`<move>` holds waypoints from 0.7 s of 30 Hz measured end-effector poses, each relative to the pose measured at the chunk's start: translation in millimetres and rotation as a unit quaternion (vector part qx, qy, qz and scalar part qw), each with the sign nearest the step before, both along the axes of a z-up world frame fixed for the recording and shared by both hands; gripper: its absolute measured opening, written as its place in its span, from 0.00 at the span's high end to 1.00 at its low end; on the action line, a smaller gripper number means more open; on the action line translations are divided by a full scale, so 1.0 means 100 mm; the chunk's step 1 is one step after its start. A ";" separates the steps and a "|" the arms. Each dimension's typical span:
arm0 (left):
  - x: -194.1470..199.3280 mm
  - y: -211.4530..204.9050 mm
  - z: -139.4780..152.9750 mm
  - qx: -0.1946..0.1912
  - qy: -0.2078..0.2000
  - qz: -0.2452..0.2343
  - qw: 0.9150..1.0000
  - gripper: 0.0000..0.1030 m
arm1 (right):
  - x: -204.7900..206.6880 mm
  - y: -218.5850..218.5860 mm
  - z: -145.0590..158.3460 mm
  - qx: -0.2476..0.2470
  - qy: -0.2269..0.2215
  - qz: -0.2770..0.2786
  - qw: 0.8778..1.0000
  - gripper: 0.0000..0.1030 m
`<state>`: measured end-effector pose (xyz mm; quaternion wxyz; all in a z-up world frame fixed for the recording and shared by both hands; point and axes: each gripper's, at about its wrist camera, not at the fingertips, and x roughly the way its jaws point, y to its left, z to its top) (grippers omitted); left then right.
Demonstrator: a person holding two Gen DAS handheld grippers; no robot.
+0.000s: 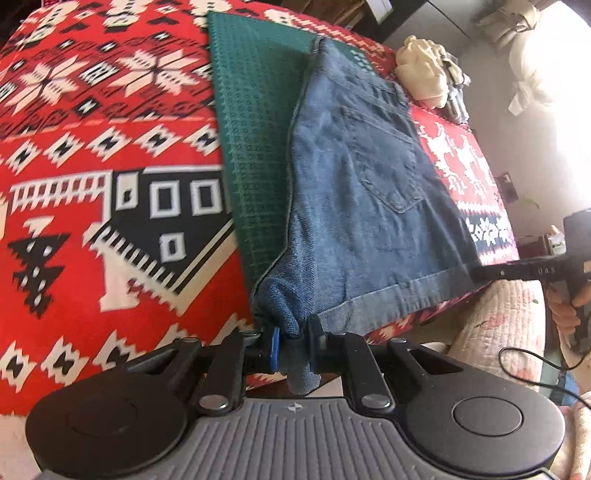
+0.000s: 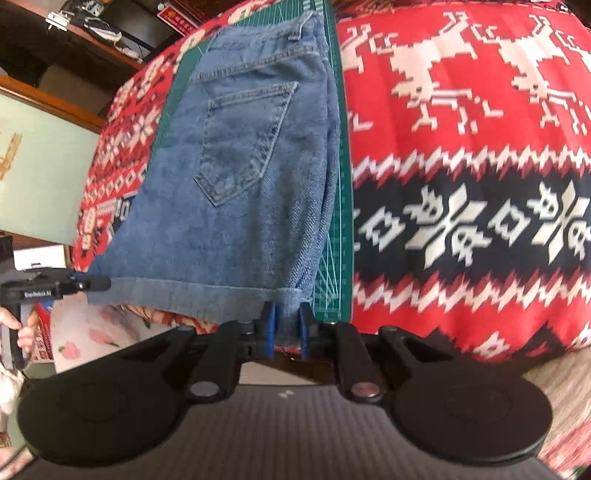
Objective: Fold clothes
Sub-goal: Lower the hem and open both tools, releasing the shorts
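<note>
Denim shorts (image 2: 236,177), folded, on green mat (image 1: 251,147). My left gripper (image 1: 293,343) and right gripper (image 2: 287,326) each pinch a hem corner.

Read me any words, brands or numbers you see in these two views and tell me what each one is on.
"DAS": white letters on the right gripper, seen from the left wrist view.
White lettering on the left gripper, seen from the right wrist view: too blurred to read.
Red sign on the shelf: characters too small.
Denim shorts, green cutting mat, patterned blanket: no text.
</note>
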<state>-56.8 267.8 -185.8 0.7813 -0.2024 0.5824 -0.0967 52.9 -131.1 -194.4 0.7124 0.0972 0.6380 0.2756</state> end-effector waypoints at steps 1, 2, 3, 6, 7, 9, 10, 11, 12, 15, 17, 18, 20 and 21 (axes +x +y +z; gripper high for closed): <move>-0.02 0.02 -0.03 0.000 0.002 0.003 1.000 0.86 | -0.04 0.00 -0.01 -0.003 -0.001 0.001 1.000 0.85; -0.04 0.02 -0.03 0.004 0.000 0.003 1.000 0.85 | -0.07 0.00 -0.02 -0.005 -0.002 0.003 1.000 0.82; -0.05 0.02 -0.01 0.008 -0.003 0.002 1.000 0.85 | -0.11 0.00 -0.03 -0.008 -0.003 0.004 1.000 0.82; -0.10 0.04 0.09 0.029 -0.021 0.000 0.999 0.85 | -0.21 -0.07 0.12 -0.022 -0.037 0.011 0.999 0.82; -0.12 0.05 0.14 0.039 -0.029 -0.001 0.999 0.85 | -0.23 -0.09 0.19 -0.026 -0.052 0.012 0.998 0.82; -0.15 0.09 0.26 0.053 -0.051 0.007 0.997 0.85 | -0.25 -0.08 0.32 -0.029 -0.082 0.013 0.996 0.82; -0.17 0.10 0.31 0.059 -0.062 0.012 0.996 0.85 | -0.25 -0.06 0.39 -0.027 -0.097 0.014 0.995 0.82; -0.19 0.12 0.37 0.065 -0.073 0.017 0.995 0.85 | -0.26 -0.02 0.43 -0.023 -0.112 0.015 0.993 0.82; -0.19 0.12 0.42 0.060 -0.086 0.023 0.994 0.85 | -0.25 0.06 0.44 -0.019 -0.121 0.018 0.992 0.82; -0.12 0.01 0.48 0.023 -0.128 0.031 0.991 0.85 | -0.23 0.28 0.42 -0.016 -0.149 0.026 0.988 0.78; -0.03 -0.13 0.42 0.017 -0.148 0.027 0.988 0.86 | -0.22 0.44 0.37 -0.017 -0.170 0.031 0.985 0.78; 0.04 -0.21 0.37 0.016 -0.151 0.027 0.988 0.86 | -0.22 0.52 0.34 -0.020 -0.182 0.035 0.982 0.78; 0.16 -0.33 0.23 0.006 -0.150 0.023 0.988 0.90 | -0.25 0.68 0.28 -0.030 -0.222 0.045 0.974 0.80; 0.22 -0.39 0.16 0.008 -0.148 0.020 0.989 0.91 | -0.27 0.75 0.25 -0.034 -0.240 0.050 0.969 0.83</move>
